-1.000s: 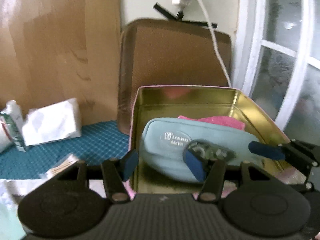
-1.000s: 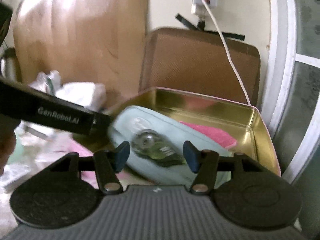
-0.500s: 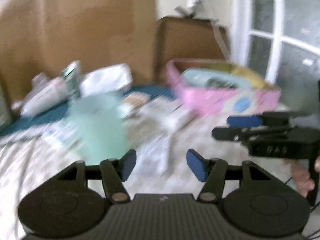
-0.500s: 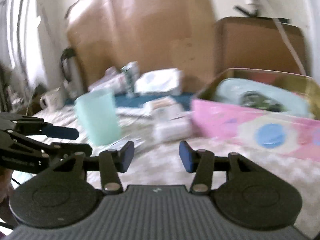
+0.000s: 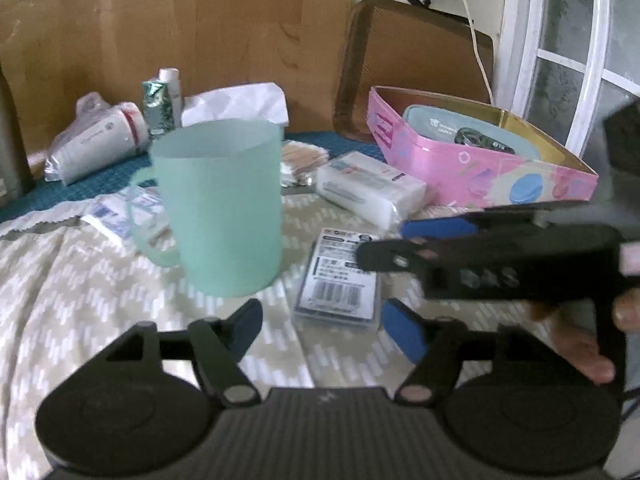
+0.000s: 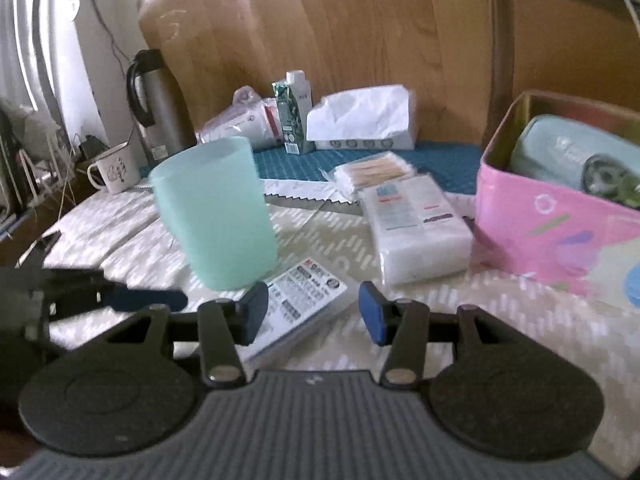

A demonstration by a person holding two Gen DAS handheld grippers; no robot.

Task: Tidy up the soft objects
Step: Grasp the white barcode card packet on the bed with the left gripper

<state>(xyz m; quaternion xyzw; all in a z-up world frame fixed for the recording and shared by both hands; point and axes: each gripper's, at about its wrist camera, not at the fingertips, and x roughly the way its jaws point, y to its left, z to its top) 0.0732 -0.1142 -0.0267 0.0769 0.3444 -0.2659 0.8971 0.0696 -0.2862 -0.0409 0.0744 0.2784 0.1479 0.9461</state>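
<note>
The soft objects are partly sorted, by the look of it: a pale blue pouch point(image 5: 460, 136) already lies inside the pink box point(image 5: 480, 176) at the far right of the patterned surface point(image 5: 80, 300), with no other contents clear at this angle. Several things are left outside it: a white wrapped pack point(image 6: 416, 228) just beside the box, a packet of cotton swabs point(image 6: 376, 170) behind it, a tissue pack point(image 6: 360, 120) at the far edge, and a flat labelled packet point(image 6: 304, 300) beside the green cup point(image 6: 216, 216). The left claw point(image 5: 322, 330) and the right claw point(image 6: 314, 312) are both spread wide and hold nothing. The flat packet carries a barcode and dense print too small to read; the pouch's round emblem is also illegible.
</note>
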